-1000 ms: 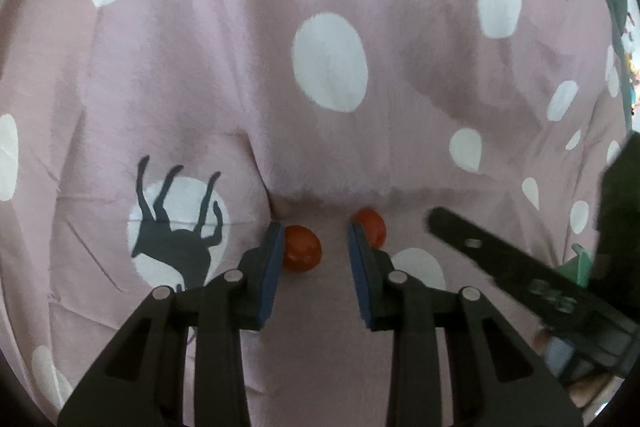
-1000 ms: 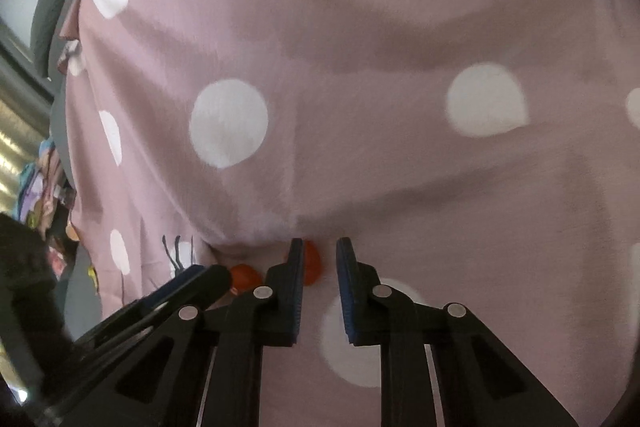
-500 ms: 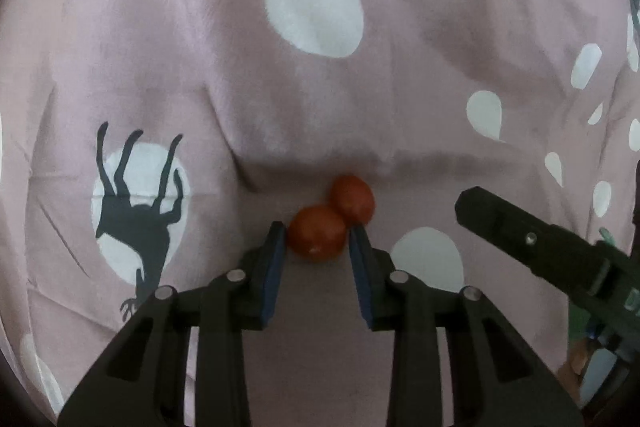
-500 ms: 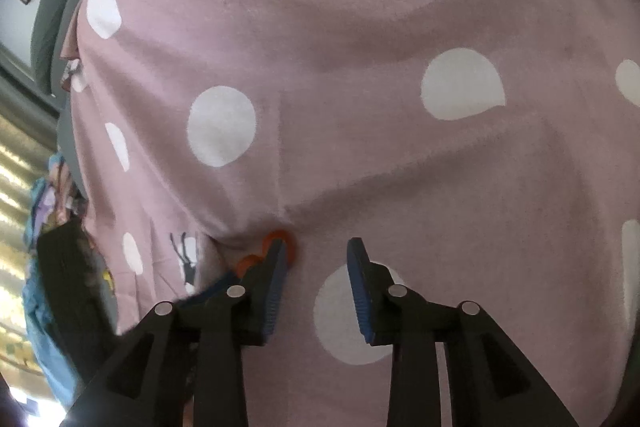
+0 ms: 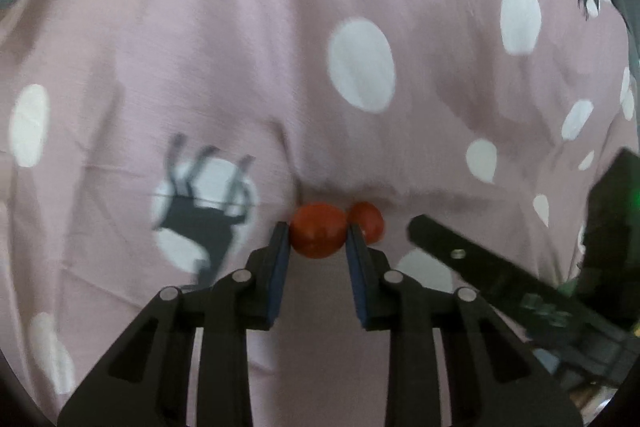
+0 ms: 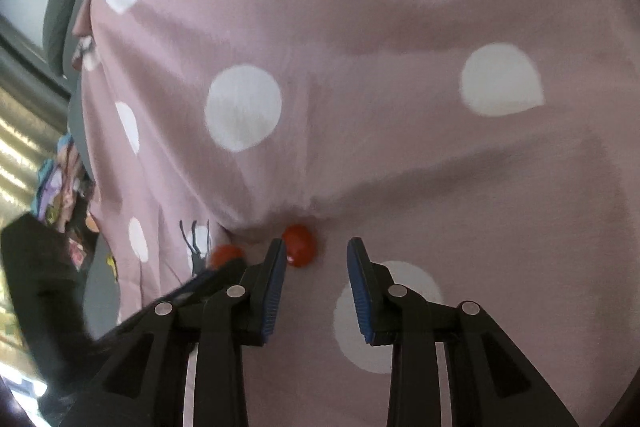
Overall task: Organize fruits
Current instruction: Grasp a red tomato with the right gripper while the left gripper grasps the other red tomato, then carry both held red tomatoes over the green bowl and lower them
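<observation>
While my left gripper [image 5: 317, 241] reached low over the bed, its jaws were pinching a small red tomato [image 5: 318, 230], both blue pads pressed against its sides. A second red tomato [image 5: 366, 221] lay just beyond it to the right, touching or nearly touching the first, both sitting in a dip of the pink bedspread [image 5: 280, 39]. My right gripper [image 6: 316, 259] had its jaws spread apart and gripped nothing; that second tomato [image 6: 299, 245] sat just off the tip of its left finger [image 6: 272, 279], against the blue pad's outer end as far as I could tell. From the right wrist view I saw the tomato I was clamping [image 6: 225, 254] as a red patch behind the dark tip of my other gripper [image 6: 212, 277]. From the left wrist view my right gripper [image 5: 480, 267] came in as a black bar at the lower right.

The bedspread [image 6: 400, 155] was pink with large white dots, creased into folds, and carried a dark deer silhouette [image 5: 196, 223] on one white circle. At the far left of the right wrist view I saw grey fabric [image 6: 64, 11] along the bed's edge and some colourful clutter [image 6: 60, 187], too blurred to name.
</observation>
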`<state>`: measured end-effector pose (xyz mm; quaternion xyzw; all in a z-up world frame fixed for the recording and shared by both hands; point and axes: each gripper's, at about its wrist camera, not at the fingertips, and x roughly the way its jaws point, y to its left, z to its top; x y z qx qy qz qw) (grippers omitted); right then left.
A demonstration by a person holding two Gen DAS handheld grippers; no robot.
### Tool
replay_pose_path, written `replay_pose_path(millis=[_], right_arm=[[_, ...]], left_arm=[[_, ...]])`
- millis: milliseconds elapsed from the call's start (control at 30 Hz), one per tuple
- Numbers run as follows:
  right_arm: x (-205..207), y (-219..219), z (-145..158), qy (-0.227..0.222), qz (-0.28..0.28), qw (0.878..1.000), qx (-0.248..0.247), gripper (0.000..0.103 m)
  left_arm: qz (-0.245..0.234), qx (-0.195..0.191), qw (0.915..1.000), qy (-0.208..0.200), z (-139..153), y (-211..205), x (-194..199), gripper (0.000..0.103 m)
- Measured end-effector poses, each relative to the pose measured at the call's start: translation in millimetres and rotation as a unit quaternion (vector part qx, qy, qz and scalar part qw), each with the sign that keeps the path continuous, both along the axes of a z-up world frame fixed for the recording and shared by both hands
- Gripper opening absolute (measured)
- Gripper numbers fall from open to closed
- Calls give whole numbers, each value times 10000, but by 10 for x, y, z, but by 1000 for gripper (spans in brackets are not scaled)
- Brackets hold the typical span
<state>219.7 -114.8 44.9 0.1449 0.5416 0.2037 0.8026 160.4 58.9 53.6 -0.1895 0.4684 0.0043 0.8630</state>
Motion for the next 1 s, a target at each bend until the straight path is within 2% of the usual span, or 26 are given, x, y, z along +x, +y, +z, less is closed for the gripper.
replay_pose_path(millis=[133, 267, 500, 767, 900, 1000], right_arm=[[7, 315, -68, -74, 265, 9988, -407, 32], [33, 494, -166, -129, 213, 9958, -884, 32], [-62, 414, -116, -277, 95, 9964, -792, 29], [-531, -143, 450, -761, -346, 9945, -625, 29], [-869, -594, 814, -1238, -777, 9872, -642, 29], [-1198, -921, 1052, -1635, -1167, 9767, -753, 29]], left_arm=[[143, -113, 9998, -128, 111, 172, -94, 28], [112, -88, 9996, -224, 185, 188, -150, 28], [-134, 41, 9988, -479, 370, -9, -257, 28], [-554, 80, 9941, -924, 699, -327, -624, 28], [-879, 163, 9897, -1118, 809, -695, -812, 28], [-1156, 303, 9847, -1266, 880, -984, -919, 28]])
